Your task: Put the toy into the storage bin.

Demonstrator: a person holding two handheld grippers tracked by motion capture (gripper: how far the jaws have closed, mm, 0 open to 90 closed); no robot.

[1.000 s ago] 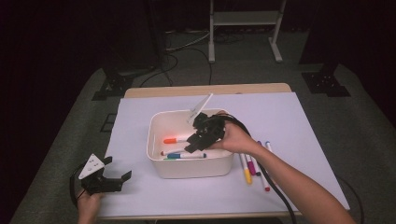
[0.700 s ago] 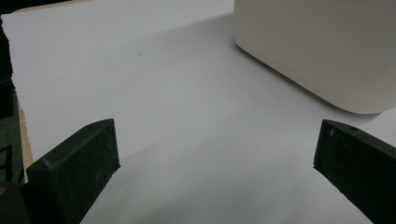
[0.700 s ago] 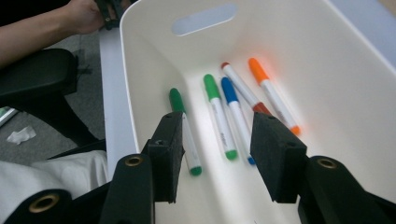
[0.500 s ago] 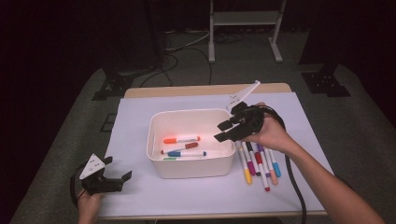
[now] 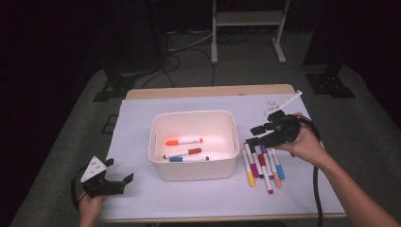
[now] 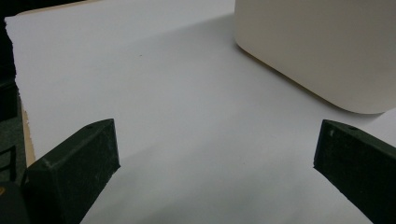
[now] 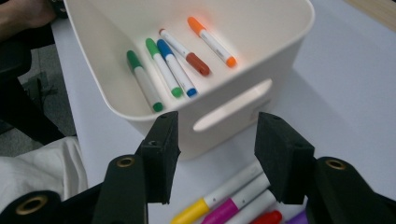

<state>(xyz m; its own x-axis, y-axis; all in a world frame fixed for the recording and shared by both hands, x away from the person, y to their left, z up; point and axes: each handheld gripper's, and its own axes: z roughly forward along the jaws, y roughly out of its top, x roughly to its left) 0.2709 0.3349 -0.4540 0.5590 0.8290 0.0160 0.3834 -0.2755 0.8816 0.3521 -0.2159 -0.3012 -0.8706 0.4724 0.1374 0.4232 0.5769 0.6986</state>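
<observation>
My right gripper [image 5: 257,136] hovers w/ jaws apart, just opened, nothing between, beside the white bin [image 5: 194,171]. Loose markers [image 5: 262,165] lie right of the bin, under the jaws, probably pointing lengthwise toward me. Left gripper [image 5: 109,176] sits open, far side of the bin.

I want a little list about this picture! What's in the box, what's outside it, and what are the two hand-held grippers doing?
box: white bin on the white sheet
pens in box: five, two green, blue, red-brown, orange
pens outside: a row of markers right of the box
right hand-held gripper: above the row's top end, jaws just been opening, nothing between them
left hand-held gripper: near the sheet's front left corner, open, empty
</observation>
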